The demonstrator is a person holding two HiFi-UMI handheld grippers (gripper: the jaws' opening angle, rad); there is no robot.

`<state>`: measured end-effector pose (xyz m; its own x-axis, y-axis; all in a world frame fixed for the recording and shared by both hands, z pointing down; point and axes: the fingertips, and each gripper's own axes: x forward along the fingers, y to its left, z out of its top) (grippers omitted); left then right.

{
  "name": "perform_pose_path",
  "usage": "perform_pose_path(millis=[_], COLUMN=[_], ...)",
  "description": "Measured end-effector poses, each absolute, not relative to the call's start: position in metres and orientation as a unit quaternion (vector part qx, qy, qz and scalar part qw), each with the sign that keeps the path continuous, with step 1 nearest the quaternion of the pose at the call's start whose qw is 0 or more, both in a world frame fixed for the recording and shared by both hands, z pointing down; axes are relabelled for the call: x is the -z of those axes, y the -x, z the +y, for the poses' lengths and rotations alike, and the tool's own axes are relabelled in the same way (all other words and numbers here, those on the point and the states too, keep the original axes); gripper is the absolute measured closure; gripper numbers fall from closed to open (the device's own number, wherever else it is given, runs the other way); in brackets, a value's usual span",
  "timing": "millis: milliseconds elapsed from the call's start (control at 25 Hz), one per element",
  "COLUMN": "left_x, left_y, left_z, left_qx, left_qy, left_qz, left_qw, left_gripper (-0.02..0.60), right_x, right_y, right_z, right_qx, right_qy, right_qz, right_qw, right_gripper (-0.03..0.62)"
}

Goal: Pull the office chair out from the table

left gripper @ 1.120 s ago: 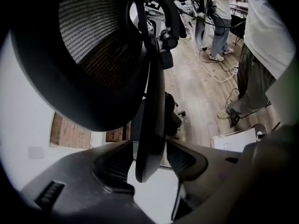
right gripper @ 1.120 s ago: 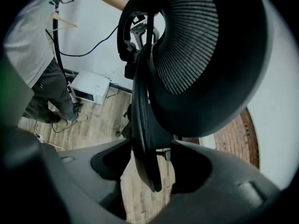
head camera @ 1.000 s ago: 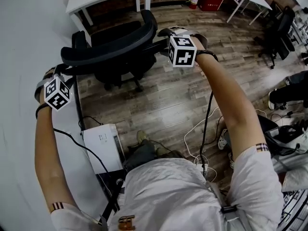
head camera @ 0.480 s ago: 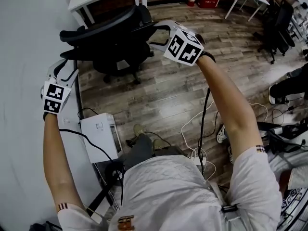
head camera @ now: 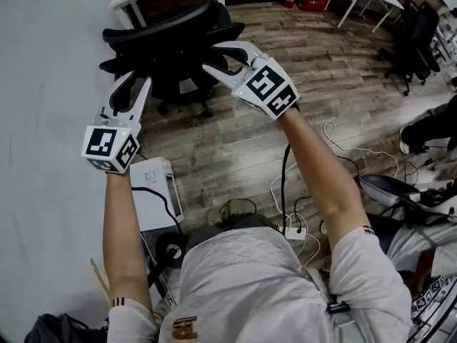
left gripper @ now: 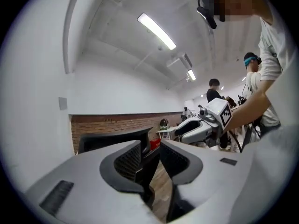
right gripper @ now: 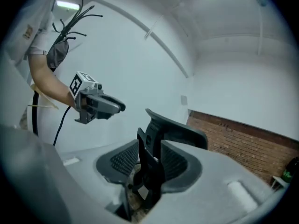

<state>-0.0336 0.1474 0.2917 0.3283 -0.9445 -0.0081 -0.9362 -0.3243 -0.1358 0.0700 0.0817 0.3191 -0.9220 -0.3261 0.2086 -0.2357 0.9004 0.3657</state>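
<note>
left gripper point(head camera: 134, 83): jaws partway apart and just been closing. nothing sits between the pads, and we see only the chair's back far beyond the gap.
right gripper point(head camera: 211, 57): same here, jaws half apart, just been closing, and empty. the chair's back lines up behind the gap but well past the tips.
office chair point(head camera: 171, 45): ahead of both pairs of jaws, beyond the tips and below them, touching neither. it stands on the wooden floor point(head camera: 300, 70).
table point(head camera: 43, 120): on the outer side of the left jaws. the chair's near arm is just beside its edge.
progress: we judge the chair already out from the table.
how it handles: we expect a fairly heavy chair that rolls easily on its castors and swivels if pulled from one side.
where to hold: we would take the stiff top rim of the back, one pair of jaws towards each end. the mesh looks soft and likely to give.
</note>
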Motion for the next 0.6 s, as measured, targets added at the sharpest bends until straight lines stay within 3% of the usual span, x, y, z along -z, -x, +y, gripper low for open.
perform_pose_path(millis=[240, 480, 600], left_x=[-0.288, -0.287, -0.286], left_y=[0.019, 0.009, 0.008], left_z=[0.166, 0.191, 0.196], left_qx=[0.003, -0.019, -0.028], left_qy=[0.828, 0.841, 0.839], left_qz=[0.559, 0.538, 0.541], left_qw=[0.056, 0.051, 0.049], left_gripper=[0.479, 0.522, 0.546], right_x=[-0.314, -0.298, -0.291], right_y=[-0.048, -0.038, -0.036], right_z=[0.119, 0.152, 0.164], right_qx=[0.153, 0.125, 0.11], right_qy=[-0.158, -0.185, -0.184], right_qz=[-0.971, -0.974, -0.977], right_qw=[0.096, 0.045, 0.018], right_gripper=[0.496, 0.588, 0.591])
